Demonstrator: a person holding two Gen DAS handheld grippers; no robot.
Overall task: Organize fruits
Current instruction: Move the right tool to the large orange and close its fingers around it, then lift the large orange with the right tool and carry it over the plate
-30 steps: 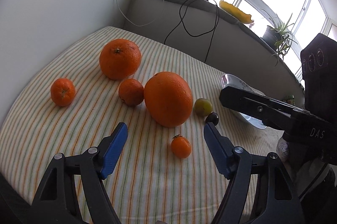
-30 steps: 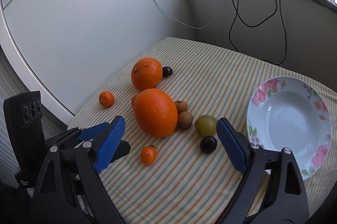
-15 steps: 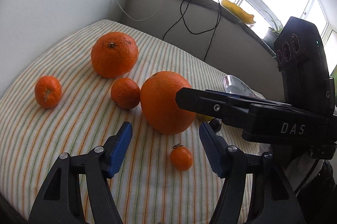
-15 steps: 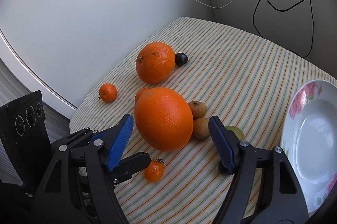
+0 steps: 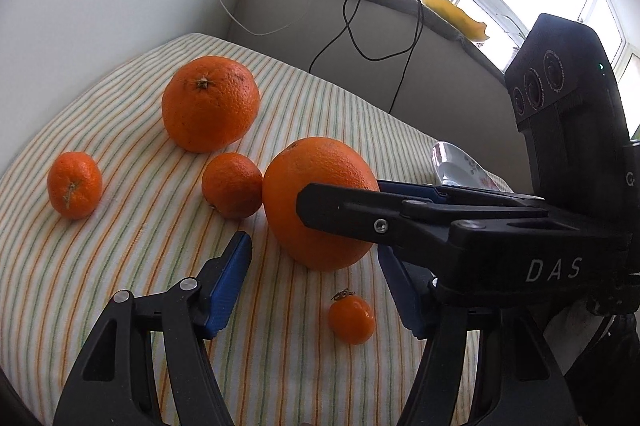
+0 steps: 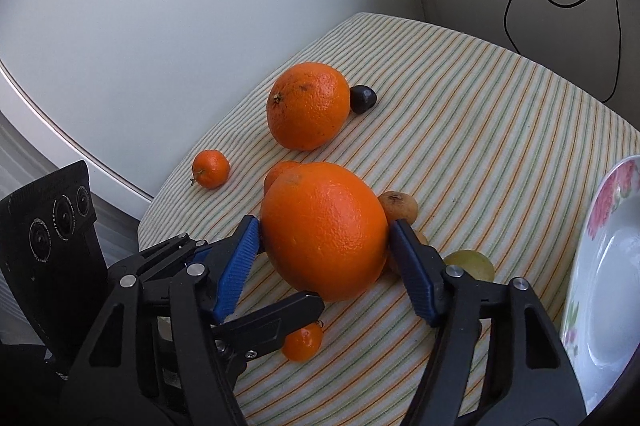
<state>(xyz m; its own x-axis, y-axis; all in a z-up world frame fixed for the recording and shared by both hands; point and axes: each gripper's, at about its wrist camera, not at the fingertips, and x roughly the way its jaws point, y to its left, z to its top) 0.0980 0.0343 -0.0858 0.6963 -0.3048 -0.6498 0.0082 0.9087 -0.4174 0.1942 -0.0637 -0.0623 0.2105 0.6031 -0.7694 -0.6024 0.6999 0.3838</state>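
While my right gripper [image 6: 324,238] closes, the big orange [image 6: 324,230] sits between its blue pads; the left pad looks to be at the peel and the right pad just beside it, so I can't call it a grip. From the table's left edge in the left wrist view: a small mandarin [image 5: 74,184] lies near that edge, a second orange [image 5: 210,104] sits further back, a mandarin [image 5: 232,184] lies in front of it and touches the big orange at mid-table. My left gripper [image 5: 314,284] hangs with its fingers apart and nothing between them, low over the striped cloth [image 5: 120,258] toward the near edge, and a tiny orange fruit [image 5: 352,320] lies on the cloth between its pads. In the right wrist view a dark plum [image 6: 363,99] touches the far orange. Two brown fruits [image 6: 398,206] and a green one [image 6: 472,264] lie right of the big orange. A flowered bowl [image 6: 608,198] stands at the right edge.
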